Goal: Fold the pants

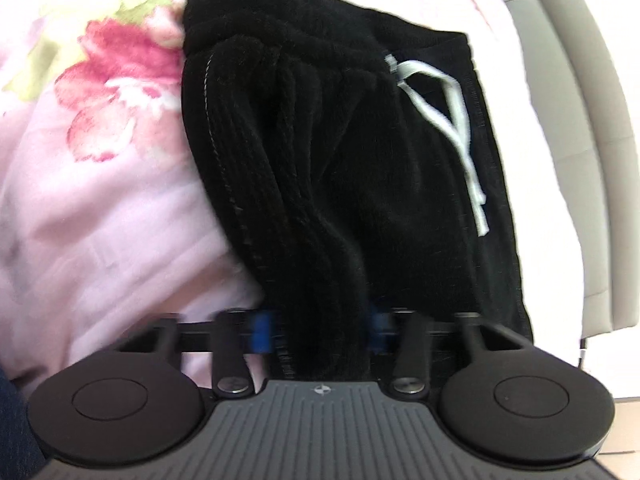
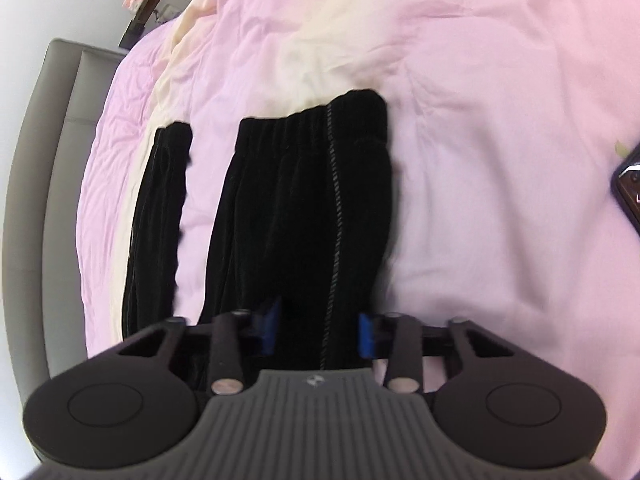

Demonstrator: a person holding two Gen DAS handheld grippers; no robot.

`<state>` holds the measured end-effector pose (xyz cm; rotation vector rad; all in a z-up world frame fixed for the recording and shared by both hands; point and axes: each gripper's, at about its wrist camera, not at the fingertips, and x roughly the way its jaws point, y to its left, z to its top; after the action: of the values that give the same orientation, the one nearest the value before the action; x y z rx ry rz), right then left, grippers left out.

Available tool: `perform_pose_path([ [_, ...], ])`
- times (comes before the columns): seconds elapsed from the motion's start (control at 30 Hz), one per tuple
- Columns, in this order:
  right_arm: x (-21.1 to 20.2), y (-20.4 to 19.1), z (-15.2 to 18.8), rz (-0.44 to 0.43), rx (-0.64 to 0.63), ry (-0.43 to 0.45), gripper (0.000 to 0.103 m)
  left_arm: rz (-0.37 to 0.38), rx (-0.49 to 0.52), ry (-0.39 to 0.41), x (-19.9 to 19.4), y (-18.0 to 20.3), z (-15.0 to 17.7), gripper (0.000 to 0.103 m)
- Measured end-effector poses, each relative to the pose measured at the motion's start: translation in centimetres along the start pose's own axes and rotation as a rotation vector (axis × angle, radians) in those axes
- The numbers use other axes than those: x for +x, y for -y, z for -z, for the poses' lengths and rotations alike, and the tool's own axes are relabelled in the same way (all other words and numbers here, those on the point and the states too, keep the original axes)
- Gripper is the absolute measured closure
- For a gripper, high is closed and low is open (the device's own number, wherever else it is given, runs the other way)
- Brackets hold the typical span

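Black ribbed velvet pants (image 1: 340,160) lie on a pink bedspread (image 1: 100,220). In the left wrist view the waistband with a white drawstring (image 1: 452,120) is at the right. My left gripper (image 1: 320,332) is shut on a bunched fold of the pants between its blue pads (image 1: 262,332). In the right wrist view the pants (image 2: 304,208) stretch away with a side seam stripe. A second strip of the pants (image 2: 160,220) lies to the left. My right gripper (image 2: 318,332) is shut on the near edge of the pants between its blue pads (image 2: 366,334).
The grey padded bed frame (image 2: 36,200) runs along the left in the right wrist view and shows at the right in the left wrist view (image 1: 592,140). A dark phone-like object (image 2: 630,188) lies on the bedspread at the far right. A red flower print (image 1: 116,80) marks the cover.
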<state>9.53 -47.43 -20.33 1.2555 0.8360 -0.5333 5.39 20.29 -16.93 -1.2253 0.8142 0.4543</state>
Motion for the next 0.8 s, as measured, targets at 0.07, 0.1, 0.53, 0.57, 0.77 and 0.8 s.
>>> perform_pose_path([
  [0.07,-0.6,0.7,-0.2,-0.046,0.044,0.019,0.098,0.046,0.007,0.025,-1.5,-0.1,0.0,0.077],
  [0.1,-1.3,0.9,-0.3,-0.081,0.055,0.039,0.099,0.076,0.014,0.043,-2.2,0.2,-0.1,0.079],
  [0.53,-7.4,-8.7,-0.4,-0.461,-0.08,0.276,0.1,0.261,0.383,0.168,-8.3,11.2,-2.9,0.081],
  [0.57,-7.3,-9.2,-0.4,-0.473,-0.065,0.282,0.1,0.259,0.381,0.16,-8.0,11.8,-3.3,0.081],
  [0.77,-5.6,-11.3,-0.5,-0.489,-0.03,0.29,0.1,0.239,0.369,0.129,-6.1,12.7,-4.4,0.081],
  [0.8,-4.8,-11.4,-0.7,-0.484,-0.025,0.285,0.1,0.238,0.376,0.128,-5.8,13.0,-4.5,0.081],
])
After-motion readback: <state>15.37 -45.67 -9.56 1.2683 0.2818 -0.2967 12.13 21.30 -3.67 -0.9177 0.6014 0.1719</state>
